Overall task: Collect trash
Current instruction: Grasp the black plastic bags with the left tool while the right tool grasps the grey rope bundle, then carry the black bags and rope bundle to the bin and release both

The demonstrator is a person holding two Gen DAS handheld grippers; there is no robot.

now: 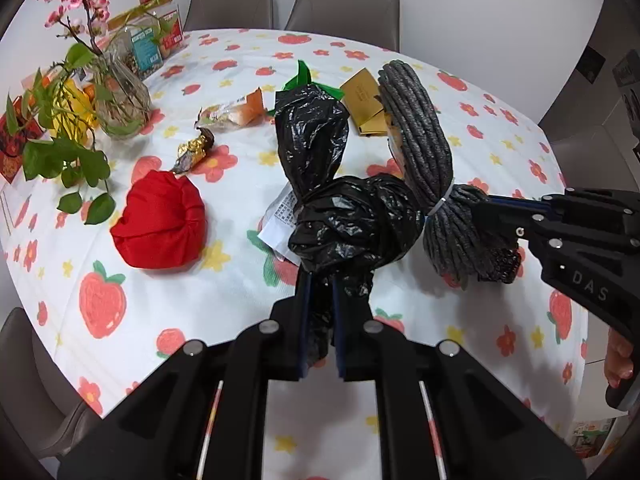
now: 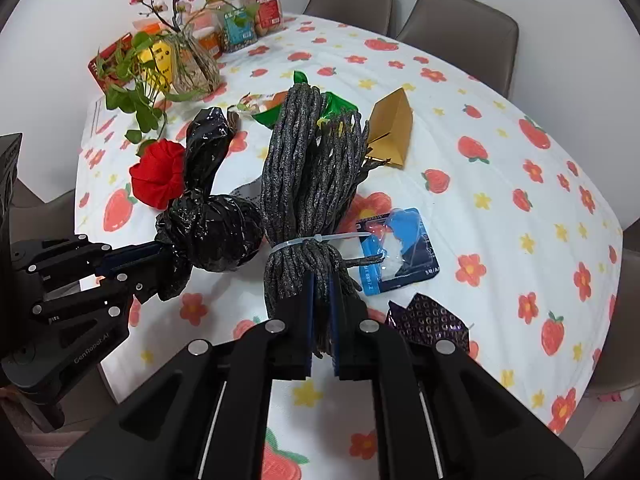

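Note:
My left gripper (image 1: 320, 312) is shut on the tail of a knotted black plastic bag (image 1: 352, 224), which hangs just above the tablecloth; it shows again in the right wrist view as left gripper (image 2: 160, 260) and black bag (image 2: 212, 236). My right gripper (image 2: 322, 320) is shut on the short end of a grey cord bundle (image 2: 308, 168) tied with a white zip tie (image 2: 316, 240). In the left wrist view the right gripper (image 1: 492, 220) pinches that cord bundle (image 1: 420, 132) from the right. Both bundles sit side by side, lifted slightly.
On the strawberry-print tablecloth (image 1: 180, 300) lie a red cloth ball (image 1: 160, 224), a gold foil wrapper (image 1: 196, 152), an orange snack wrapper (image 1: 236, 114), a gold box (image 2: 392, 132), a blue packet (image 2: 400, 252), a purple foil wrapper (image 2: 428, 320). A vase with plants (image 1: 120, 100) stands far left. Chairs ring the table.

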